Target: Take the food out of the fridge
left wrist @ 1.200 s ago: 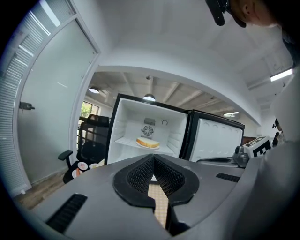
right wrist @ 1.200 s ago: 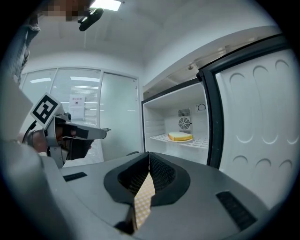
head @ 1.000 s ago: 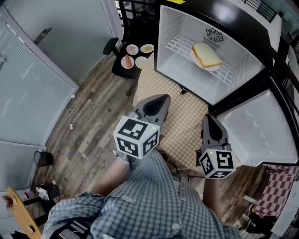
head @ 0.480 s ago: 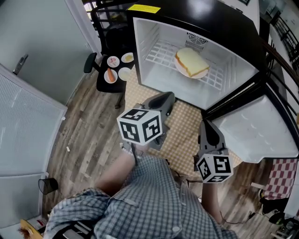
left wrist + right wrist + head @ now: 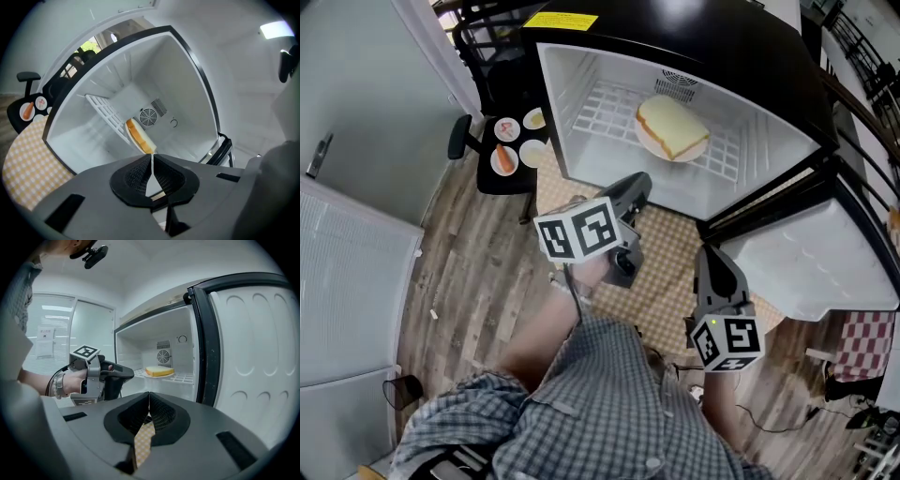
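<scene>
The fridge (image 5: 572, 75) stands open, its door (image 5: 811, 267) swung out at 3 o'clock. The bread slice (image 5: 672, 127) lies on a plate (image 5: 680, 157) on the wire shelf (image 5: 600, 108) inside. The left claw (image 5: 636, 184), pressed together and empty, points at the opening, with the bread at its 1 o'clock. The right claw (image 5: 711, 253), likewise pressed together on nothing, hangs at the left one's 5 o'clock, outside the fridge.

Glossy black fridge (image 5: 675, 28), wooden floor (image 5: 478, 272).
I'm seeing smooth white plastic inside, a wire shelf (image 5: 600, 108), a checked cloth mat (image 5: 670, 272), matt grey plastic on my left gripper (image 5: 638, 184).
</scene>
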Demonstrator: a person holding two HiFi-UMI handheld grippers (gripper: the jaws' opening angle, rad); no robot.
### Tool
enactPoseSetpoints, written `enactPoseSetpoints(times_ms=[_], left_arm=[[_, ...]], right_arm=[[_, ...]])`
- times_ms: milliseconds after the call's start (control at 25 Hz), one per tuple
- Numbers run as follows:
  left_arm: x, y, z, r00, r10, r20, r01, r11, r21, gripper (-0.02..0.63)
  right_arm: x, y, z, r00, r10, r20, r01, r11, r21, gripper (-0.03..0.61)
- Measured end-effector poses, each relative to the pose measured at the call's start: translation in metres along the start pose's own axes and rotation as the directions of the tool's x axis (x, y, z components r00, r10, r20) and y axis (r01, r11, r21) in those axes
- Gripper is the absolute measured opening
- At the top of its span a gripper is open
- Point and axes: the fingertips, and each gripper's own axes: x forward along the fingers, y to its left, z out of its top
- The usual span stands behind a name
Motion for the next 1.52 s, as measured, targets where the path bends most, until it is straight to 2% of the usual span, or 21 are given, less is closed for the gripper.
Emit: enactPoseSetpoints(times_ms=[120, 280, 600, 880, 1160, 1320, 1400, 1520], left_arm=[[0.012, 0.006, 0.003, 1.0, -0.017, 0.006, 0.018, 0.997, -0.069, 0.008], [0.029, 0.015, 0.004, 0.999, -0.037, 0.014, 0.039, 0.986, -0.162, 0.063], [0.051, 0.034, 0.005, 1.0, -0.02, 0.023, 0.025, 0.958, -0.285, 0.089], [0.065, 0.039, 0.004, 0.999, -0.019, 0.026, 0.026, 0.935, -0.355, 0.089], [0.072, 0.043, 0.008, 0.998, -0.016, 0.058, 0.041, 0.891, -0.452, 0.071], [0.071, 0.043, 0.008, 0.997, -0.04, 0.068, 0.068, 0.866, -0.495, 0.061], [0.071, 0.041, 0.01, 0.997, -0.048, 0.068, 0.076, 0.865, -0.497, 0.032], [0.071, 0.041, 0.011, 0.997, -0.05, 0.058, 0.072, 0.872, -0.485, 0.032]], right_arm=[[0.003, -0.001, -0.003, 1.0, -0.011, -0.012, 0.011, 1.0, 0.006, 0.009], [0.005, -0.002, -0.008, 0.999, -0.02, -0.026, 0.02, 1.0, 0.009, 0.009], [0.006, -0.009, -0.013, 0.998, -0.046, -0.046, 0.047, 0.999, 0.016, 0.009], [0.005, -0.015, -0.013, 0.997, -0.069, -0.044, 0.069, 0.997, 0.018, 0.01], [0.004, -0.02, -0.014, 0.995, -0.088, -0.047, 0.089, 0.996, 0.021, 0.009], [0.005, -0.018, -0.013, 0.995, -0.09, -0.044, 0.091, 0.996, 0.021, 0.009], [0.006, -0.017, -0.013, 0.995, -0.088, -0.043, 0.089, 0.996, 0.021, 0.009], [0.008, -0.016, -0.014, 0.995, -0.084, -0.045, 0.085, 0.996, 0.023, 0.009]])
